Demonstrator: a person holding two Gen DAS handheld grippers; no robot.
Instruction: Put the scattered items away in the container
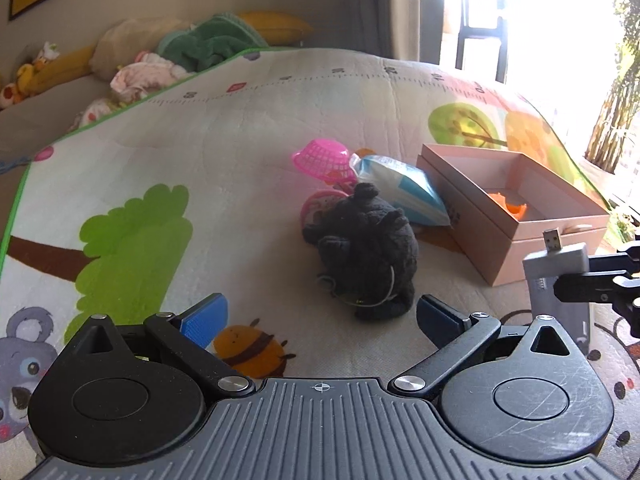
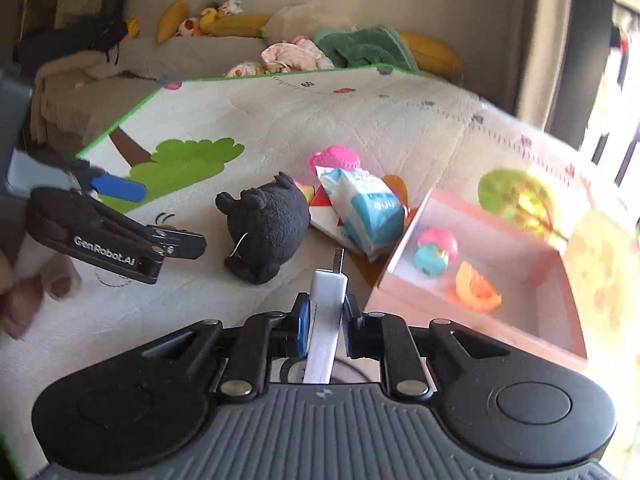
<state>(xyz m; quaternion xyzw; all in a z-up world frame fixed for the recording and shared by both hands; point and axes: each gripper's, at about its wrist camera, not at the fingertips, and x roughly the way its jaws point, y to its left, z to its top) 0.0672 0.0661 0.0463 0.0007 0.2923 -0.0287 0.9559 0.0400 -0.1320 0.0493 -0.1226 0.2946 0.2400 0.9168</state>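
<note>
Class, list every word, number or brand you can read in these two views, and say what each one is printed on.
"GenRobot.AI" on the side of the left gripper.
"60" on the ruler strip along the play mat edge.
"10" and "20" on the same ruler strip, seen from the left wrist view.
Other ruler numbers: too blurred to read.
Printing on the blue and white packet: too blurred to read.

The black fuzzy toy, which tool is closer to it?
Left. The left tool sits open right in front of the black plush toy, nearly straddling it. The right tool, shut on a white USB stick, is further off beside the pink box.
</note>
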